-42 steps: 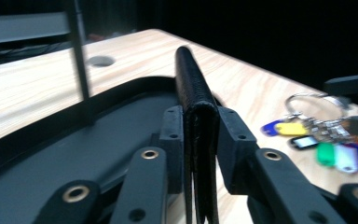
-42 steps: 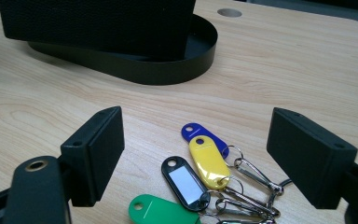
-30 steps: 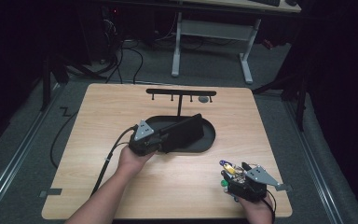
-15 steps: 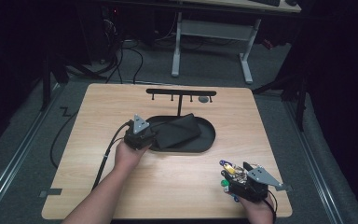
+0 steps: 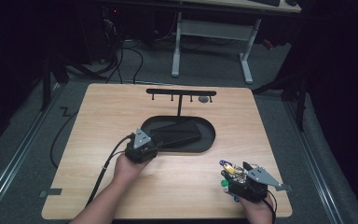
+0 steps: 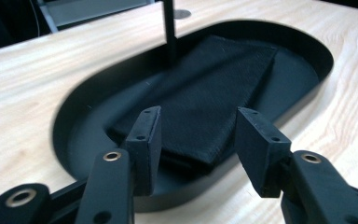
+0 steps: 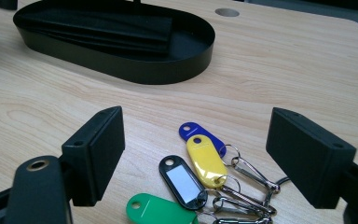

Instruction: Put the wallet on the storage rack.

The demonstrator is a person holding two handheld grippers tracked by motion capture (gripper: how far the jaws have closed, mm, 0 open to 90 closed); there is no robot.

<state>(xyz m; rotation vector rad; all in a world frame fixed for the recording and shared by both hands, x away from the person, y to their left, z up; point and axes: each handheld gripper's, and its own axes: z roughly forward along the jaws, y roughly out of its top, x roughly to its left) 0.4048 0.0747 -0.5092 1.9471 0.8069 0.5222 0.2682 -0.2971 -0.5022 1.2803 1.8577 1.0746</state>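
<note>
A folded black cloth (image 5: 177,133) lies flat in a black oval tray (image 5: 209,141) at the table's middle. My left gripper (image 5: 145,143) sits at the tray's near left rim. In the left gripper view, this left gripper (image 6: 198,116) is open, with nothing between its jaws, and points at the cloth (image 6: 209,93) just past the tray (image 6: 67,126). My right gripper (image 7: 193,121) is open wide near the front right corner. Under it lies a bunch of key tags: blue (image 7: 193,130), yellow (image 7: 205,156), black (image 7: 182,179) and green (image 7: 154,210), on metal rings.
A thin black post (image 6: 168,28) rises from the tray's far side and carries a bar with small hooks (image 5: 181,92). A grey round cap (image 5: 203,99) sits in the tabletop behind it. A cable (image 5: 105,168) trails from the left gripper toward the front edge.
The left gripper let go of the black cloth, which now lies flat in the tray, and drew back toward the person. The right gripper stayed over the key tags.
</note>
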